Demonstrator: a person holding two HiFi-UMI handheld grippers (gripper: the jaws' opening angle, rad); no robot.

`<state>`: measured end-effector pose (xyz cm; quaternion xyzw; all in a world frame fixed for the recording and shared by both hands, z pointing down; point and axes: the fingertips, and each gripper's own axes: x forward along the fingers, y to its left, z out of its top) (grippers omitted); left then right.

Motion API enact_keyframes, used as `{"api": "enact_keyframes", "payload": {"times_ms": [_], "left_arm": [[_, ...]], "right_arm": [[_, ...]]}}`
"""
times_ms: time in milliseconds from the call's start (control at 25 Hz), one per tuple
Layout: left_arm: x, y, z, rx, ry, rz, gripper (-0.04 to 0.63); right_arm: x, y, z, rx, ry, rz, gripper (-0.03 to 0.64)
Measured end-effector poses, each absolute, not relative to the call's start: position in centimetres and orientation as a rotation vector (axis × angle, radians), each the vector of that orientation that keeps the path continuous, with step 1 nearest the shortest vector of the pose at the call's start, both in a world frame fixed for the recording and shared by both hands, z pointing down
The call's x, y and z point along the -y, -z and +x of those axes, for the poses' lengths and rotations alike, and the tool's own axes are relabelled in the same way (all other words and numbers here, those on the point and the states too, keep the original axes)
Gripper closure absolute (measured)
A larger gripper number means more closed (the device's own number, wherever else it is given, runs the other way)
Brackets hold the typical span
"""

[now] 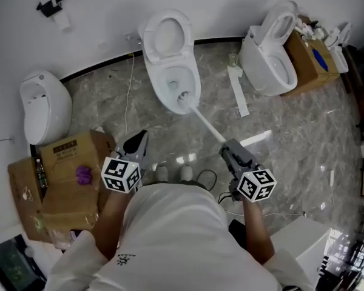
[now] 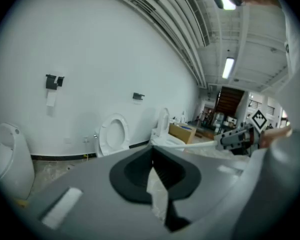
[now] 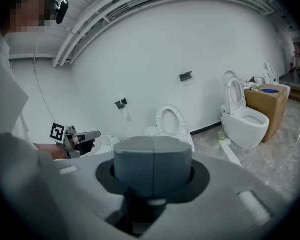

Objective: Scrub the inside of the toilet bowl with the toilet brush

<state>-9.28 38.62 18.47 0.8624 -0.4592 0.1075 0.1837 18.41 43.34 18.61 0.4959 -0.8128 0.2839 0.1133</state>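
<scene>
White long-handled toilet brush (image 1: 205,123): bristle head down inside white ceramic toilet bowl (image 1: 195,80), handle slanting back to right gripper (image 1: 227,151), jaws clamped on handle end. Left gripper (image 1: 139,139) apart from brush, above grey marble floor (image 1: 279,132), jaws together, nothing between.

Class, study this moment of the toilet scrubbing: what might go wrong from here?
The right gripper holds the toilet brush only at the far end of its long handle, so hard scrubbing in the toilet bowl may twist it loose. A dark cable loops on the floor by the person's shoes, a likely trip hazard.
</scene>
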Motion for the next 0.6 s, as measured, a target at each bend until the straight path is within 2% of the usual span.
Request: {"api": "enact_keyframes", "payload": {"times_ms": [600], "left_arm": [[-38.2, -19.5, -11.9, 1.273, -0.325, 2.428, 0.601]], "right_arm": [[-43.0, -18.9, 15.9, 2.371, -0.894, 1.521, 0.471]]}}
